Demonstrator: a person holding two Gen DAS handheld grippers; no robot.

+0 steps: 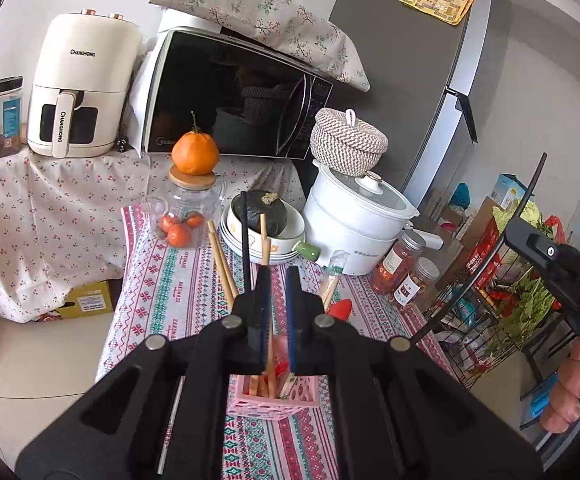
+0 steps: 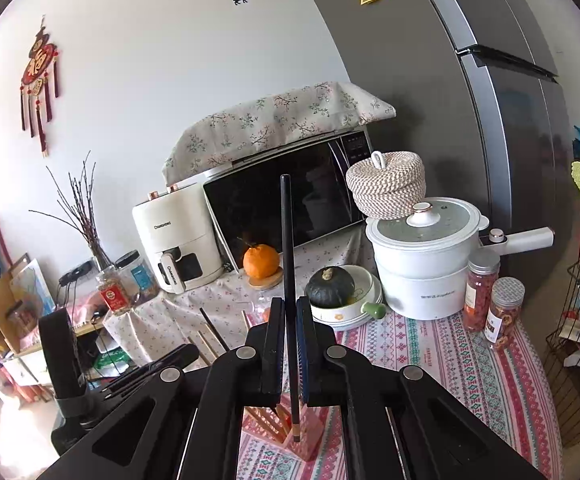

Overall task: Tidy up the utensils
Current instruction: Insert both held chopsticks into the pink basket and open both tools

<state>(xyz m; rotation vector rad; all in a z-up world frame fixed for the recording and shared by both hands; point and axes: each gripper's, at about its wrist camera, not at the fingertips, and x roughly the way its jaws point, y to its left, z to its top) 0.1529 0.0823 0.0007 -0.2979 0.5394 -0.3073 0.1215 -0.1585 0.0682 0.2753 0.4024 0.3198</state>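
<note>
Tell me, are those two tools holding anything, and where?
The right tool pinches a black chopstick on its lower half. The left tool grips a wooden chopstick mid-length.

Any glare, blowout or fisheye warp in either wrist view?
Left wrist: sharp, evenly lit; fridge edge bows strongly, black corners vignette. Right wrist: blown-out sunlight bottom left beside the left claw; microwave door mirrors the room; black chopstick crisp.
</note>
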